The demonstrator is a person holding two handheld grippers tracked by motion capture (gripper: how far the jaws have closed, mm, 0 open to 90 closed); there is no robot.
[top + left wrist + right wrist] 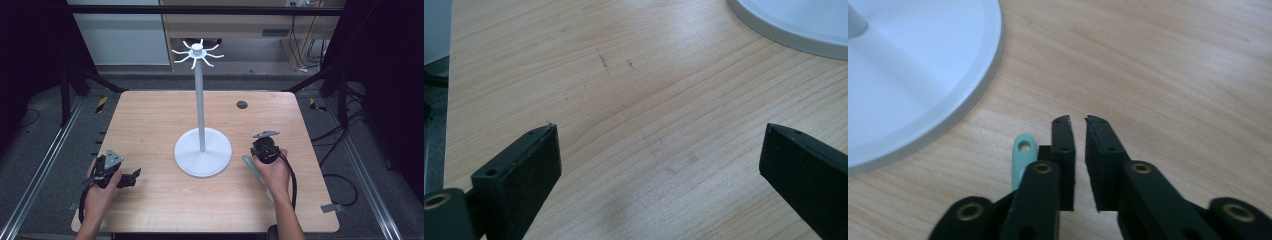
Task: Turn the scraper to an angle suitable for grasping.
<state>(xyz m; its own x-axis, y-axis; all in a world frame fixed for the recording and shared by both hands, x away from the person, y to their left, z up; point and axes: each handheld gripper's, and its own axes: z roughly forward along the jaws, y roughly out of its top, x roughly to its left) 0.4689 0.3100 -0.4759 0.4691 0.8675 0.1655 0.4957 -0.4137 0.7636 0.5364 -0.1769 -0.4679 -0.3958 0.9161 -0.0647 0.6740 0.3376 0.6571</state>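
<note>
Left tongs sit low on the bench at about eight o'clock, jaws spread wide over bare wood. Right tongs at four o'clock, jaws drawn almost together with a thin slit between them, gripping nothing. Just beside them lies a mint-green handle with a hole at its tip, flat on the wood, just off the left jaw. Dead centre stands the white stand, round base, tall pole, curled hooks on top.

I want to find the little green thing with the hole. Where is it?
The green handle lies on the table beside the right gripper, near the white stand's base.
</note>
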